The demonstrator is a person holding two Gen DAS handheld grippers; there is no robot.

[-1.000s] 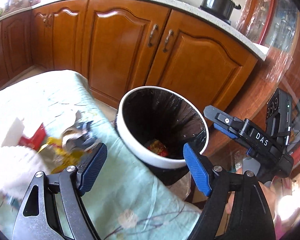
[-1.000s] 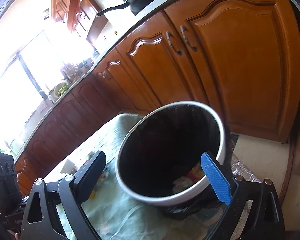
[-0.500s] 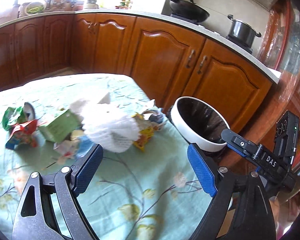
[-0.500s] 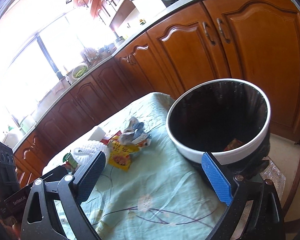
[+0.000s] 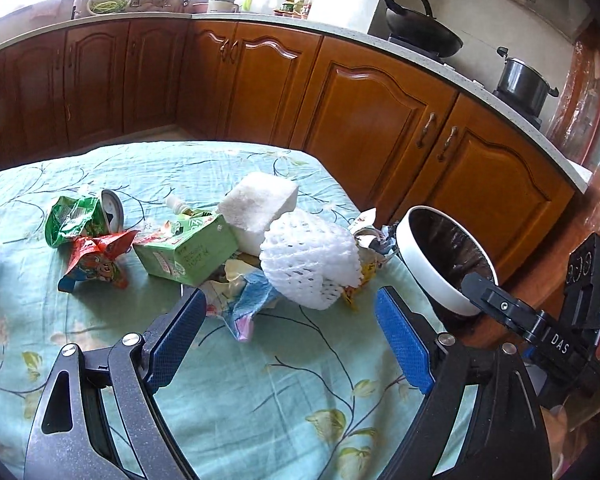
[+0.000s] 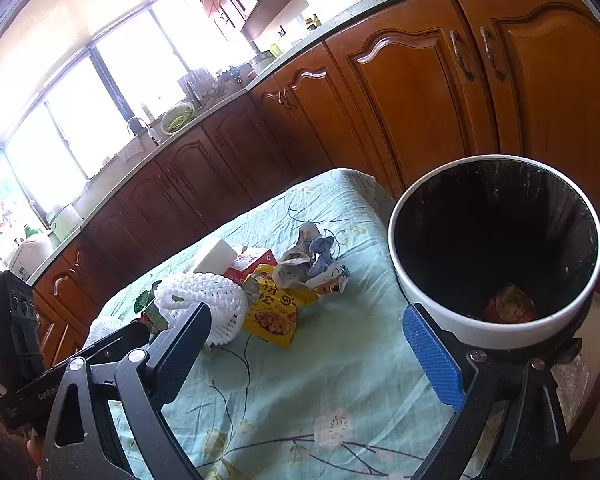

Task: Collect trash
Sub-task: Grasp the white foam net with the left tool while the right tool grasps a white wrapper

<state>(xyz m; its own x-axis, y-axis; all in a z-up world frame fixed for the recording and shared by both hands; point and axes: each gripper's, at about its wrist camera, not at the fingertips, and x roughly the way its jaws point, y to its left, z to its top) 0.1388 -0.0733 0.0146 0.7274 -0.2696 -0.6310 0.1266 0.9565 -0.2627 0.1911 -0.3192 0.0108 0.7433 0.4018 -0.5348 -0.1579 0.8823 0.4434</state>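
Your left gripper (image 5: pixel 288 332) & right gripper (image 6: pixel 308 344) both gape wide, empty, above tablecloth (image 5: pixel 260 380); foam net (image 5: pixel 310 264) near bin (image 6: pixel 496 256).

Both wrist views over shared tablecloth (image 5: pixel 260 380), bin (image 6: pixel 452 312).

In the left wrist view the white foam net (image 5: pixel 310 266) hides most of the yellow wrapper (image 5: pixel 366 274) at its 3 o'clock, and the trash bin (image 5: pixel 432 280) is partly covered by the right gripper (image 5: pixel 500 304).
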